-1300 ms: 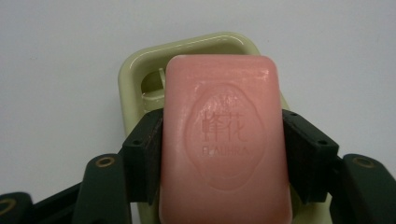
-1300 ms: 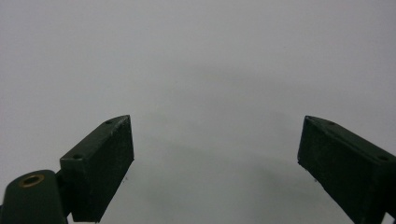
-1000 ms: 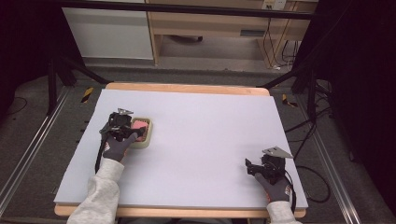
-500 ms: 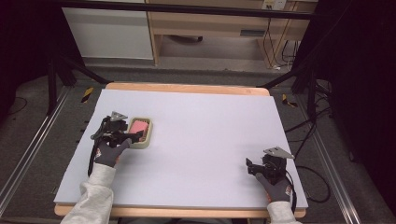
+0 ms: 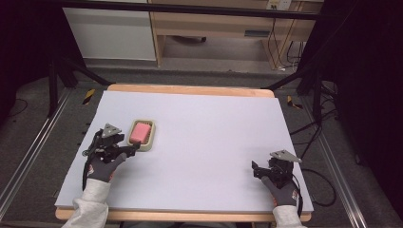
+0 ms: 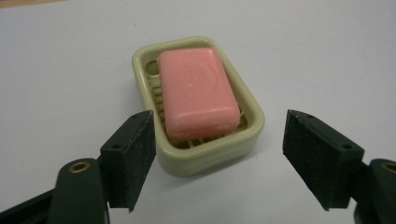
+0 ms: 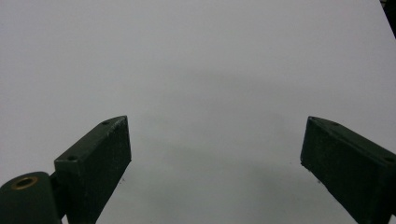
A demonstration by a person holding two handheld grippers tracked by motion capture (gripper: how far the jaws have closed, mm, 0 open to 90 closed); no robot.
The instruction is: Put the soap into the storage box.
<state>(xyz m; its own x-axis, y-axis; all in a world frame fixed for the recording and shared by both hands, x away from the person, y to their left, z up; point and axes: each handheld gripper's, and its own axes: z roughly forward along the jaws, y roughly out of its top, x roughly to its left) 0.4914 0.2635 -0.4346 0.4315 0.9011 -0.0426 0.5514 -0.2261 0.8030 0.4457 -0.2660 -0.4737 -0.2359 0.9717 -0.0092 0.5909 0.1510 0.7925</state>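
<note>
Left gripper point(image 6: 217, 161) spread wide, empty, just short of soap dish point(image 6: 243, 140); soap point(image 6: 198, 91) likely slippery, so pinch its long sides.

This looks like a lab or recording room. A white-topped table point(image 5: 199, 142) with a wooden edge stands on grey carpet, hemmed by black curtains point(image 5: 370, 71) on both sides. Black stand legs point(image 5: 59, 78) brace beside the table's far corners, cables point(image 5: 275, 42) trail beyond its far right corner, and plain wooden furniture point(image 5: 223, 28) sits behind it.
</note>
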